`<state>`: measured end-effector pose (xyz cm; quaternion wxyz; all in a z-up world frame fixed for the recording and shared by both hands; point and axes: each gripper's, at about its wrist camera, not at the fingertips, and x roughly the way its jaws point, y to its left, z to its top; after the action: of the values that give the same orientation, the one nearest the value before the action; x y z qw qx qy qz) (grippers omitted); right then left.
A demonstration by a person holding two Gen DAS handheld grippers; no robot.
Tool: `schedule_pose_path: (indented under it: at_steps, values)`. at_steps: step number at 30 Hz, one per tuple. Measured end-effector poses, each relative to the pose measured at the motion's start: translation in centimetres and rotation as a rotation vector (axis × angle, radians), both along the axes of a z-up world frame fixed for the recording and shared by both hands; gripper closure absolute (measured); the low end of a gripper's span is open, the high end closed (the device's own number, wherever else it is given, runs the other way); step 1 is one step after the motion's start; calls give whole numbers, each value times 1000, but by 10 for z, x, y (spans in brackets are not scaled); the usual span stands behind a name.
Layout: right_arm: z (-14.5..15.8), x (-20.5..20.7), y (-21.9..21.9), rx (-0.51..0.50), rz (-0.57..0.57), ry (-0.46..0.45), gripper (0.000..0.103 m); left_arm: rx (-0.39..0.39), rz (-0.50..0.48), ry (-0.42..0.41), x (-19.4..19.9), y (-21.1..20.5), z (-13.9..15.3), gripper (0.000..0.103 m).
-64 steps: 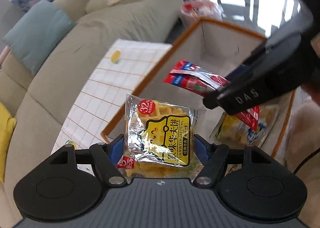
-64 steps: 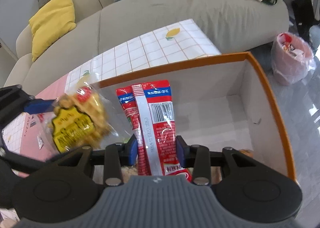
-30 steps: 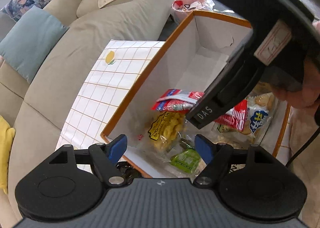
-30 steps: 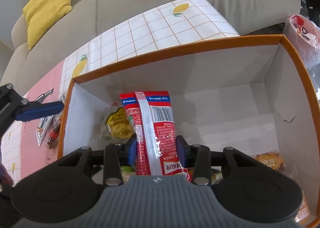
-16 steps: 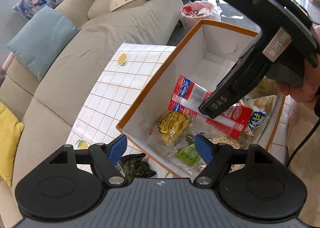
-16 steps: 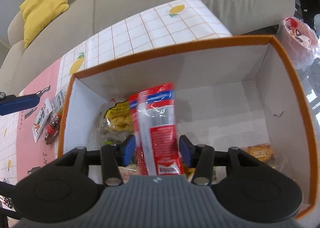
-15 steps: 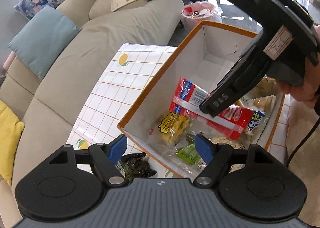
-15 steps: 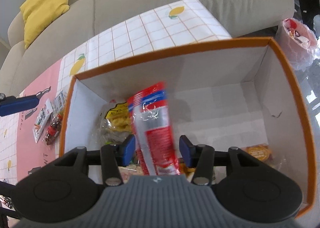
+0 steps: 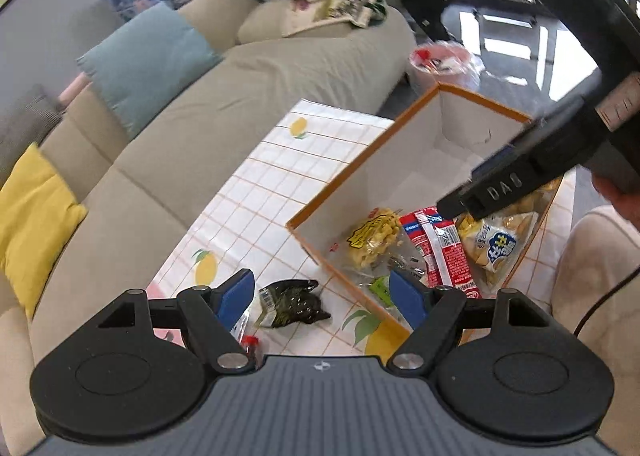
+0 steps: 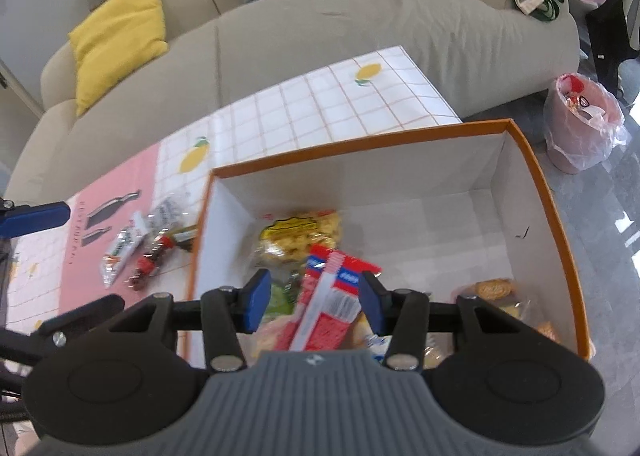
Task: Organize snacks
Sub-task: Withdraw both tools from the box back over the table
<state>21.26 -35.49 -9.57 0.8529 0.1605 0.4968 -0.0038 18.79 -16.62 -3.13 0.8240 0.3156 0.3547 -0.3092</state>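
Right wrist view is showing the right gripper (image 10: 314, 302) hanging over the near end of the orange-rimmed white cardboard box (image 10: 360, 148), its blue-padded fingers (image 10: 258, 298) spread wide and gripping nothing. Directly beneath the gap, the red and white plastic snack packet (image 10: 332, 310) is lying loose on the heap, tilted, with the yellow waffle-biscuit bag (image 10: 300, 236) resting just beyond it near the box's left wall. A round-biscuit pack (image 10: 490, 290) is sitting toward the right wall.

Left wrist view is showing the left gripper (image 9: 322, 298), fingers likewise wide apart and empty, hovering above the lemon-print checked tablecloth (image 9: 256, 192) just outside the box's near-left corner, where a dark crinkled foil snack pouch (image 9: 290, 302) is lying. More small sachets (image 10: 120, 250) are waiting on the pink part of the cloth by the box's left wall.

Judging from this, several things are threatening the next pick. The dark pouch is sitting close to the box's corner, so a finger coming down beside it is likely to be catching the cardboard rim and shoving the box toward the table's edge. Slick, crumpled foil is also apt to be sliding out of a shallow pinch. With both tools working close together over the same corner, they are risking a knock against each other.
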Motion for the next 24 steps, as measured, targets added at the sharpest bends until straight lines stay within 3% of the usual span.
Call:
schedule_pose_path:
  at_steps: [8, 12, 17, 24]
  values:
    - [29, -41, 40, -6, 20, -97, 47, -112, 162, -61, -32, 46, 27, 13]
    - [42, -68, 81, -41, 67, -192, 43, -173, 284, -81, -47, 75, 30, 13]
    - [44, -83, 115, -55, 108, -240, 40, -267, 451, -83, -59, 120, 25, 13]
    - [26, -101, 169, -108, 180, -293, 39, -322, 620, -88, -71, 170, 1, 13]
